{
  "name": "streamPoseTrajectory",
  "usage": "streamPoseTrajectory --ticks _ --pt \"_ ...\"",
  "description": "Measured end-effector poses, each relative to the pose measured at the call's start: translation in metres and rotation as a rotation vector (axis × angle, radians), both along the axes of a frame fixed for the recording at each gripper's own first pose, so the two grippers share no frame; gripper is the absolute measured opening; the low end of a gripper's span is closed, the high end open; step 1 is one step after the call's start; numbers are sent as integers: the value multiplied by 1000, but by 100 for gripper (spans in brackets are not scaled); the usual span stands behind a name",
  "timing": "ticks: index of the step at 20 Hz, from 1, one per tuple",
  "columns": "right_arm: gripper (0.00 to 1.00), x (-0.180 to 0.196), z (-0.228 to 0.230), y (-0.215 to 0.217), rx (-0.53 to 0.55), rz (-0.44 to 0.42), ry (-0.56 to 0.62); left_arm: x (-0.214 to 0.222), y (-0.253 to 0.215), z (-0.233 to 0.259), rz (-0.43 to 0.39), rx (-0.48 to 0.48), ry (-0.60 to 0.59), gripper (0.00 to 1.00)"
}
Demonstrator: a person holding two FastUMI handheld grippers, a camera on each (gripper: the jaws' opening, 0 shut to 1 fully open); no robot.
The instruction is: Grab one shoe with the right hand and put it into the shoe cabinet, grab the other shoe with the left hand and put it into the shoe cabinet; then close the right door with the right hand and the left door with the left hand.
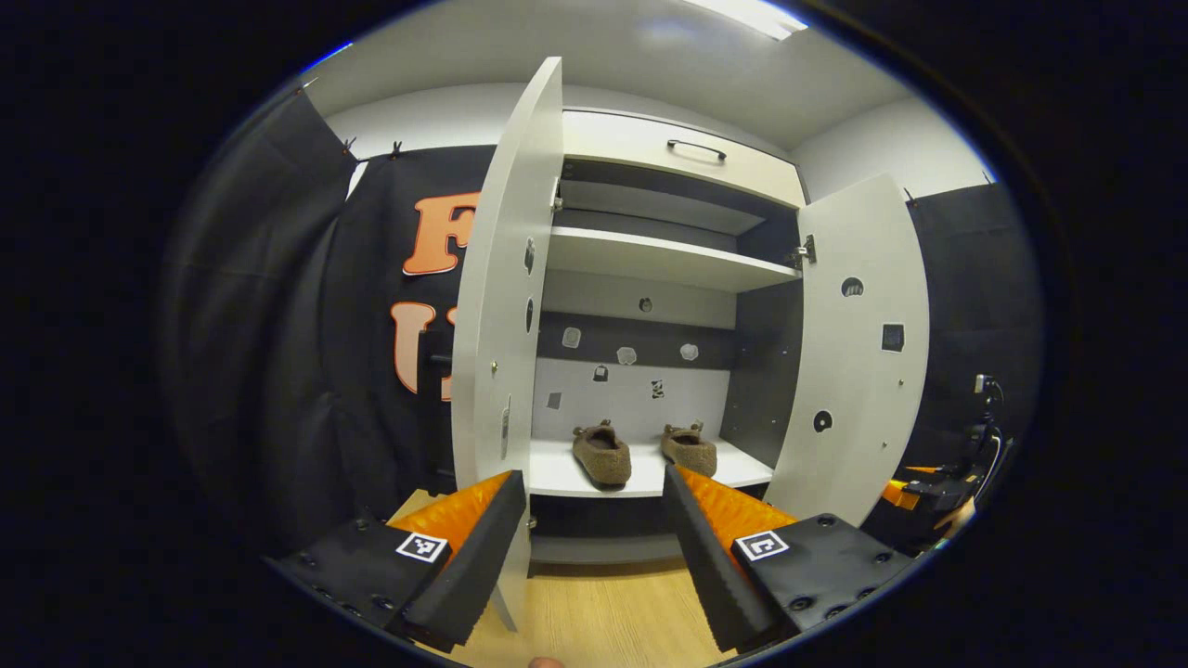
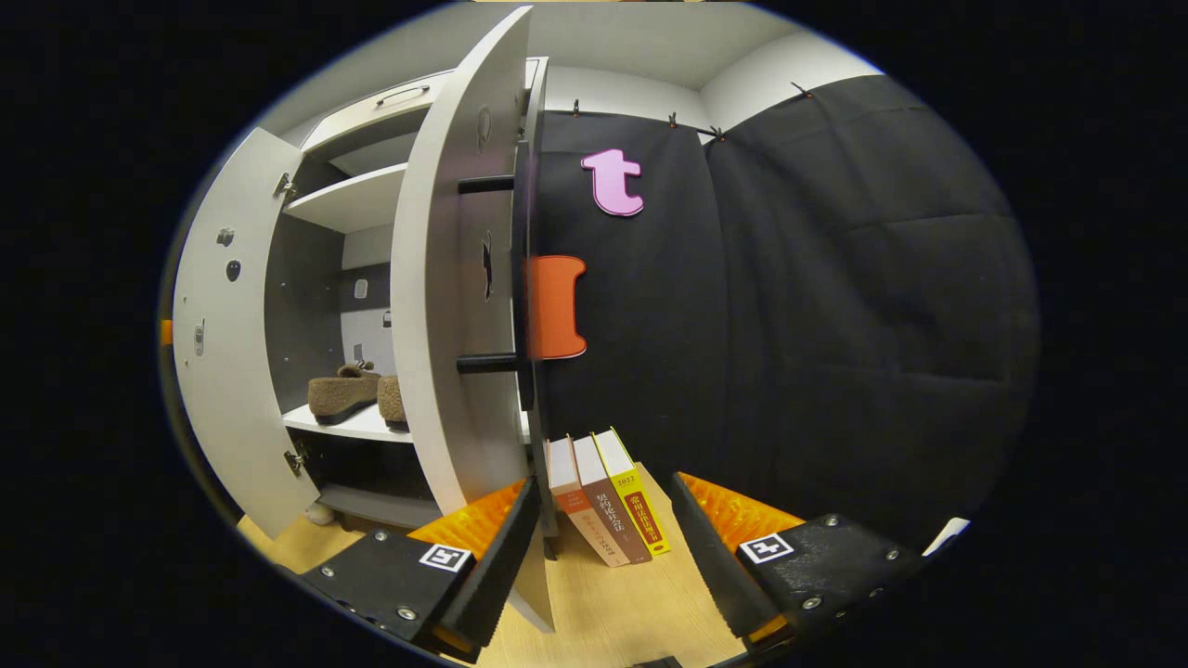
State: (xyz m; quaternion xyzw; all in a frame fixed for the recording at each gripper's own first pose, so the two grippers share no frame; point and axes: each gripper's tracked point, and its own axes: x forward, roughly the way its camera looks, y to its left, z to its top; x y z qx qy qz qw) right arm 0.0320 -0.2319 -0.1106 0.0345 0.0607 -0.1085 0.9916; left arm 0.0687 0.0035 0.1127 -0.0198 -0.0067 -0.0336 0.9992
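Both brown slippers (image 1: 601, 454) (image 1: 690, 449) already sit side by side on the shoe cabinet's lower shelf (image 1: 557, 475). The right gripper (image 2: 603, 547), jaws wide apart and empty, has the right door's (image 2: 445, 306) free edge just inside its left finger. The left gripper (image 1: 594, 547), likewise spread and empty, faces the left door (image 1: 506, 297).

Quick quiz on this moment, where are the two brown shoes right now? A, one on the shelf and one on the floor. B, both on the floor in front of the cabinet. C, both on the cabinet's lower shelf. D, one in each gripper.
C: both brown shoes sit side by side on the lower shelf of the shoe cabinet, whose doors stand open.
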Motion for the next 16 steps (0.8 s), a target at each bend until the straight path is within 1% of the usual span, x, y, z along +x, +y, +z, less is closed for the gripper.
streamPoseTrajectory --ticks 3,5,6,8,9,10,11,14,15,16 --pt "89 1 0 8 7 6 -2 1 4 -4 -3 -5 8 98" --pt "89 2 -1 14 16 14 -2 1 10 -7 10 4 14 97" --pt "89 3 0 18 19 21 -1 0 14 -10 19 7 18 94" --pt "89 5 0 28 18 41 -1 1 19 -14 35 7 29 94" --pt "89 7 0 36 18 55 0 0 24 -17 43 4 35 97" --pt "89 10 0 45 20 70 0 -2 28 -20 50 1 40 97" --pt "89 13 1 52 22 88 1 -3 30 -20 58 1 41 94" --pt "89 23 0 82 37 140 0 -9 43 -22 87 8 44 94" --pt "89 27 0 91 41 157 -2 -10 48 -23 97 9 44 97" --pt "89 31 0 100 44 175 -4 -12 53 -24 108 8 44 97"
